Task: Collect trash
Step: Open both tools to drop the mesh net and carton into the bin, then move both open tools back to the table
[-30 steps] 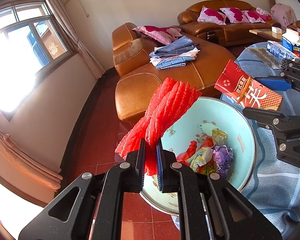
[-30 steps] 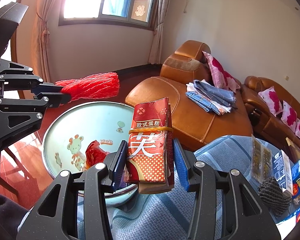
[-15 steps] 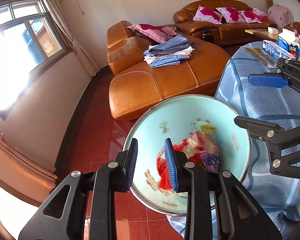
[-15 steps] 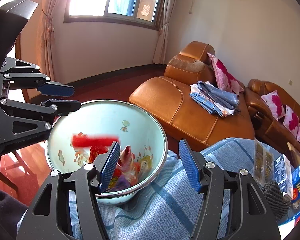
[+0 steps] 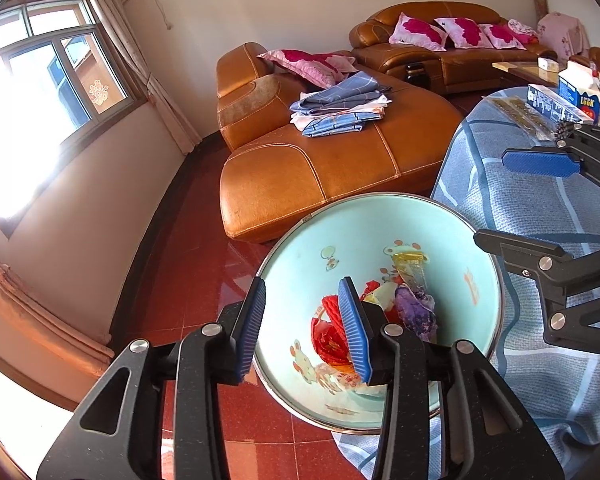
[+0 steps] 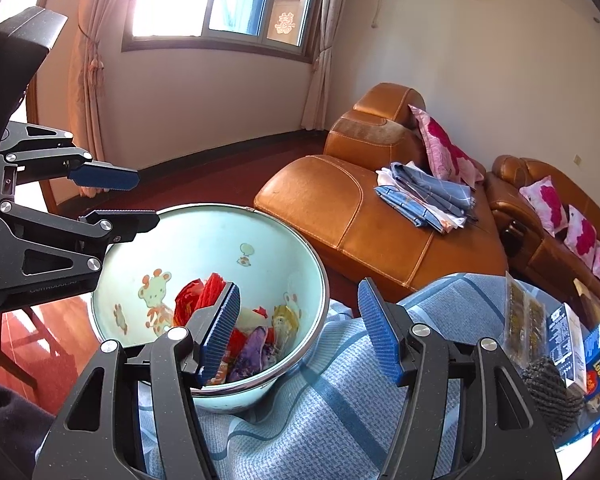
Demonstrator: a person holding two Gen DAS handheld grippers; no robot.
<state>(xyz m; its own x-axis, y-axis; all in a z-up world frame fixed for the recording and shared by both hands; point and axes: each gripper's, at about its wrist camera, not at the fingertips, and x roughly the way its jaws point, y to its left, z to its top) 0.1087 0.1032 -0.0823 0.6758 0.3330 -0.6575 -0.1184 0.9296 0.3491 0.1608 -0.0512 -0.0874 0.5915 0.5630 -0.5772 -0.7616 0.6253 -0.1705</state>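
A pale blue enamel bowl with cartoon animals sits at the table's edge. Crumpled wrappers fill its bottom: red trash, a purple wrapper and a yellow one. My left gripper hovers over the bowl's left rim, its jaws opening with nothing between them. Over the bowl's table side hangs my right gripper, open and empty.
A blue striped cloth covers the table. Blue cartons, flat packets and a dark scrubber lie at its far side. An orange leather sofa with folded clothes stands beyond, over a red tiled floor.
The left gripper let go of the red net strip and the right let go of the red snack bag. Both dropped into the bowl, and both pairs of jaws spread wider.
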